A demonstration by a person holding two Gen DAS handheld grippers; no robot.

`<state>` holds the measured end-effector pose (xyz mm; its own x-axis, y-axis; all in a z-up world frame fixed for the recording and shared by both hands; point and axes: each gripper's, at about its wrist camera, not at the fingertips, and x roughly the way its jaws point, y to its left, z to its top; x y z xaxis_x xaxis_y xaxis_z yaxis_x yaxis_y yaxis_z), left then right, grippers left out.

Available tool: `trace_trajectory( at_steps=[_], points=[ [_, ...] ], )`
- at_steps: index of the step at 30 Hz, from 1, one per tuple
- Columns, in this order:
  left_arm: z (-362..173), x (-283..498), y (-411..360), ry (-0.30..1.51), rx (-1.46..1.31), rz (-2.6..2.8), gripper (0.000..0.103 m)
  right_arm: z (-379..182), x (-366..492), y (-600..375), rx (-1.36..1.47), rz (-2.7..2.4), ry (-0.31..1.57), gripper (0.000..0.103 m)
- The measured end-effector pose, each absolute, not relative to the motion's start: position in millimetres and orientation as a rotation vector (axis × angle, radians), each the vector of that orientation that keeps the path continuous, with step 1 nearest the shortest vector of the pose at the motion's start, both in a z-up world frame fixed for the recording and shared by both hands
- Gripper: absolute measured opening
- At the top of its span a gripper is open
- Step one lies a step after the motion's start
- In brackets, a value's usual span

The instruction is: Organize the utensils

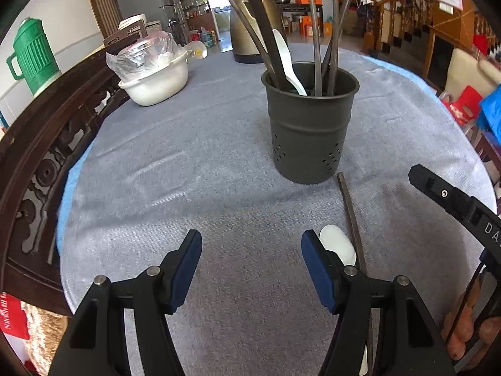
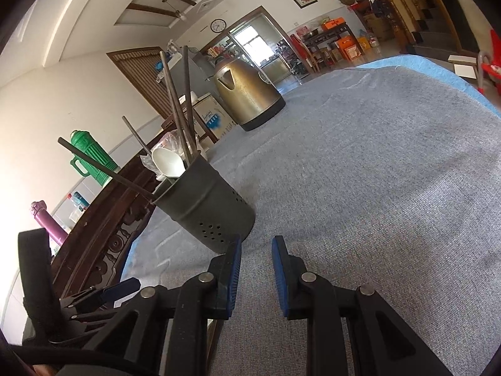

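We see the white spoon (image 1: 338,246) and chopstick (image 1: 352,219) just right of our spread, empty left gripper (image 1: 251,244); the right gripper (image 2: 256,244) is narrowly parted.

Utensil holder (image 1: 309,125) upright on tablecloth (image 1: 188,188), chopsticks (image 1: 313,31) and spoon (image 1: 289,62) standing in it. Kettle (image 1: 250,31) behind holder. Bowl (image 1: 156,84) far left. Loose chopstick (image 1: 350,216) and second spoon (image 1: 338,244) lying side by side before holder.

The right tool (image 2: 256,247), fingers parted and empty, hovers beside a utensil holder (image 2: 206,206) filled with chopsticks (image 2: 175,106).
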<state>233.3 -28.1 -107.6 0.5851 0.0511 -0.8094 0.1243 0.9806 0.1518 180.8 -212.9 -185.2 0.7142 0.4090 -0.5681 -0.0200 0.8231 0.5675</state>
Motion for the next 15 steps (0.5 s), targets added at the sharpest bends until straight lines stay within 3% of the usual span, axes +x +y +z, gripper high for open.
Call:
trace_trajectory(
  at_steps=[15],
  points=[
    [-77,196,-14,0.965,0.198,0.196,0.067,-190,187,-201,0.520,0.313,0.804,0.023]
  ],
)
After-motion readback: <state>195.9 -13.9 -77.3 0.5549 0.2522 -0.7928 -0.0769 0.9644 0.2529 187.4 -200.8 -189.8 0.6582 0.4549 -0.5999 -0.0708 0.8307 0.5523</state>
